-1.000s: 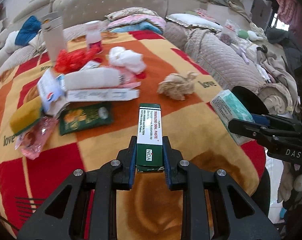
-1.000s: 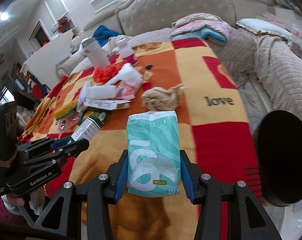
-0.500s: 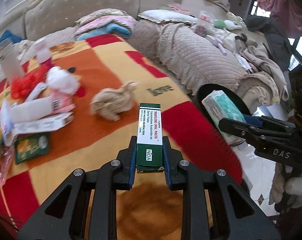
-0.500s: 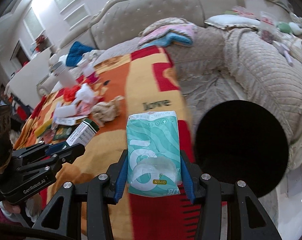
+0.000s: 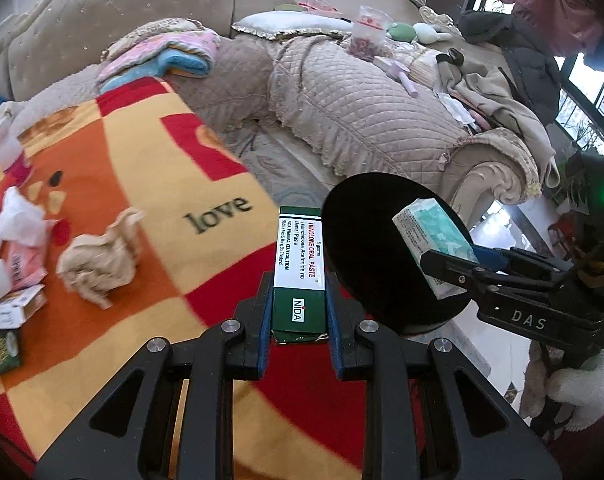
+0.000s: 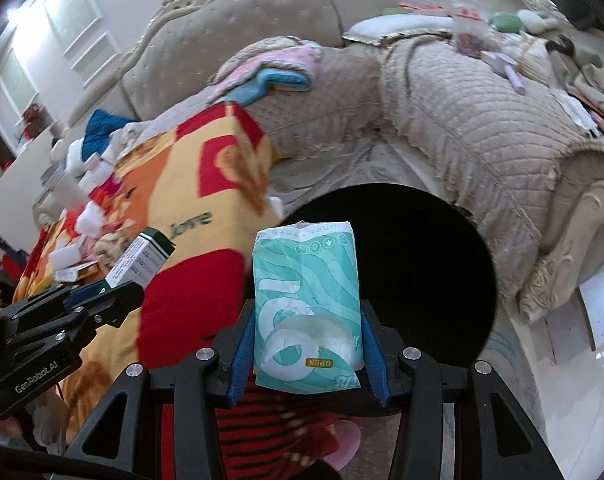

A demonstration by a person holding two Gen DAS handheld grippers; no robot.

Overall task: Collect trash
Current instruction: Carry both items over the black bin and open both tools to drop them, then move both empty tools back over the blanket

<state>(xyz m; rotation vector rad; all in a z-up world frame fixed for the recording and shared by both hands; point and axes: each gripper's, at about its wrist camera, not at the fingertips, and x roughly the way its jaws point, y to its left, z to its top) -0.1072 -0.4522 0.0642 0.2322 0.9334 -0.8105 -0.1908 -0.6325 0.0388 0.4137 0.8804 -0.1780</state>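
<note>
Two light pieces are clamped by their sides: the left gripper's (image 5: 299,312) fingers pinch a stiff green-and-white cardboard box (image 5: 299,276), the right gripper's (image 6: 308,344) a soft teal plastic tissue pack (image 6: 306,300) above the black round bin (image 6: 414,272).

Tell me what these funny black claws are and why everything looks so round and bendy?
Those claws are grabbing tools, and a person carries one in each hand. Each has a small camera with a very wide lens, which bends the picture. One picture looks along the left tool, which pinches a green and white oral paste box. The other looks along the right tool, which pinches a teal tissue pack. Each tool also shows at the edge of the other's picture. Just ahead is a round black bin beside the sofa. Behind lies a red, orange and yellow blanket with more rubbish on it, like a crumpled brown paper.
</note>
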